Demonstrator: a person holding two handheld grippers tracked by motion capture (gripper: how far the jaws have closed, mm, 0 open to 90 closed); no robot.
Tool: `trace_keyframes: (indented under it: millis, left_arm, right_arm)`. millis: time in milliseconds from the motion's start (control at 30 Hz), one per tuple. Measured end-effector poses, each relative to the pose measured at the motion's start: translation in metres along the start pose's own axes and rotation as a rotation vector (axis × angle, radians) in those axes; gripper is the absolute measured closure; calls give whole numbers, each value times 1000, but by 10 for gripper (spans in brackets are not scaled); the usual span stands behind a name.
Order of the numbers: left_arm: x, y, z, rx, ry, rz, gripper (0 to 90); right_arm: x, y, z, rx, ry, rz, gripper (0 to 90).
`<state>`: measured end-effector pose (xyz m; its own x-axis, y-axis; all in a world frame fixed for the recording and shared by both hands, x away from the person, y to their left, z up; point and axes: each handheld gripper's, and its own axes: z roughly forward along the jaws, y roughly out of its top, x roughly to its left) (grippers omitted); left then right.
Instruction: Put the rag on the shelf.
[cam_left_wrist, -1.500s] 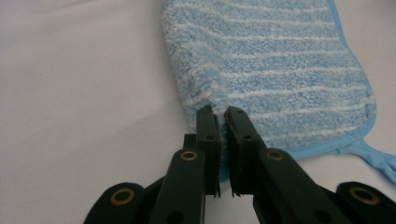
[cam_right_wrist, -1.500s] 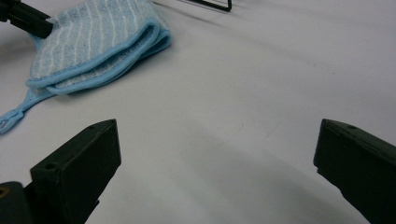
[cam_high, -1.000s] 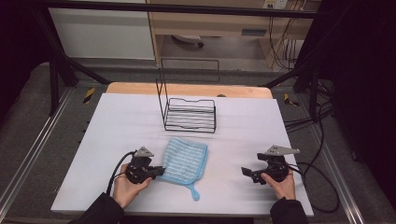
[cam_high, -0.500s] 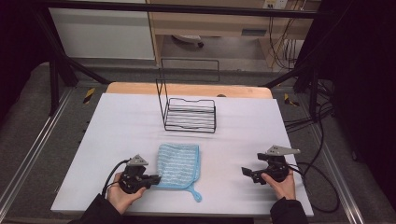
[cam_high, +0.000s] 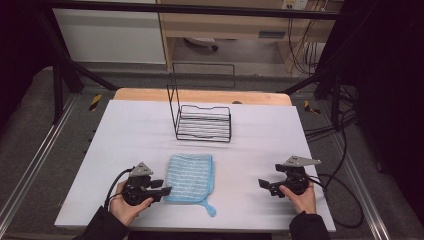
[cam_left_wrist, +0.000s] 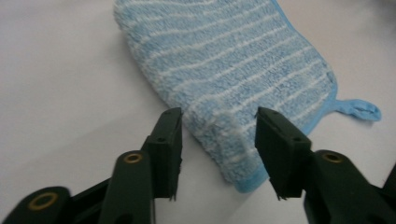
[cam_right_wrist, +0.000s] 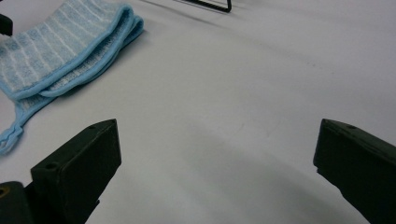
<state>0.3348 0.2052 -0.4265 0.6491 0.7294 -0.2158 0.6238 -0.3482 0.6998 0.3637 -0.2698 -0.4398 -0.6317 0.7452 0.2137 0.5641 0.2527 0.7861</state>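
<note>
On the white table (cam_high: 125, 130) lies a folded blue cloth (cam_high: 190, 177). The left gripper (cam_high: 162, 190) is open around its corner. The right gripper (cam_high: 265, 185) is wide open, far away.

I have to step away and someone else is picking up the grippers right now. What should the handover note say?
Left gripper: open, jaws astride the near corner of the folded blue cloth, not yet closed on it.
Right gripper: open, holding nothing, over bare table to the cloth's right.
Cloth: flat at the table's front centre, folded double, hanging loop toward the person.
Wire rack: farther back, nothing in it.
Done: left gripper lined up on the cloth.
Left: probably close on the corner and lift.
</note>
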Motion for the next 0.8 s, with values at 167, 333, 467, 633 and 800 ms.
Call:
trace_keyframes:
  millis: [167, 333, 467, 633, 800]
  left_arm:
    - [9, 1, 0, -30, 17, 9, 352]
    - [16, 3, -1, -59, 48, 27, 221]
    - [20, 6, -1, -63, 41, 30, 158]
    - [27, 13, -2, -65, 25, 30, 95]
    - [30, 23, -6, -81, 8, 35, 64]
  right_arm:
    - [0, 0, 0, -2, -2, 0, 15]
    - [0, 0, 0, -3, 1, 0, 15]
    - [0, 0, 0, -4, -1, 0, 15]
    - [0, 0, 0, -4, -2, -3, 15]
    - [1, 0, 0, -4, -5, 2, 15]
